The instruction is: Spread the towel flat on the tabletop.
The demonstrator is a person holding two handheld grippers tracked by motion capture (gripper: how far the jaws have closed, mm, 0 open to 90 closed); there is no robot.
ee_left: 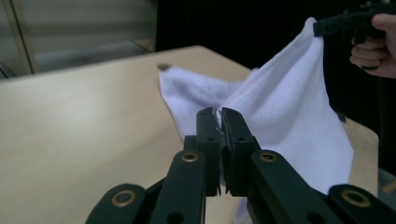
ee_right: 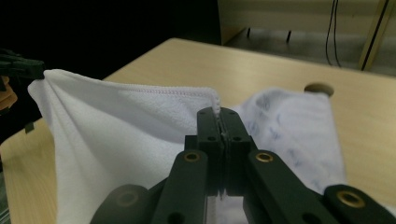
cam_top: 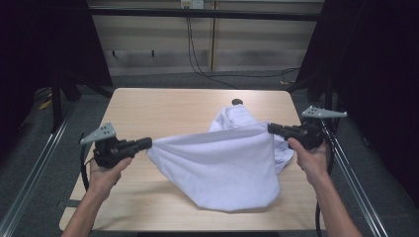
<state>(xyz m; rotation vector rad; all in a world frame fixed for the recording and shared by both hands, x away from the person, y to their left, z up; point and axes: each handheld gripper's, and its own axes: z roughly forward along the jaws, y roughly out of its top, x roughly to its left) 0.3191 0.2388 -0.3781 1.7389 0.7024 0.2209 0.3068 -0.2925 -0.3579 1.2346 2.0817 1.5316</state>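
The white towel [cam_top: 222, 168] hangs stretched between my two tongs above the table [cam_top: 158, 108], its top hem running nearly taut from one corner to the other while the body of it sags in a broad belly toward the near edge. The far part of the cloth is not lifted; it lies bunched on the wood beyond the hem, close to a small round hole [cam_top: 237, 102] in the tabletop. My left gripper [cam_top: 147, 143] has its jaws pressed together on the towel's left corner, and in the left gripper view the stitched edge sits squeezed between the two black pads. My right gripper [cam_top: 272, 128] pinches the opposite corner the same way, a small tuft of cloth poking up above its closed jaws in the right gripper view. Both grippers point inward toward each other, well apart, with the towel spanning the gap. The table is pale wood with rounded corners. It stands on grey carpet [cam_top: 29, 148], with metal rails [cam_top: 44, 148] along both sides, black curtains left and right, and cables [cam_top: 197, 59] trailing down a light wall behind.
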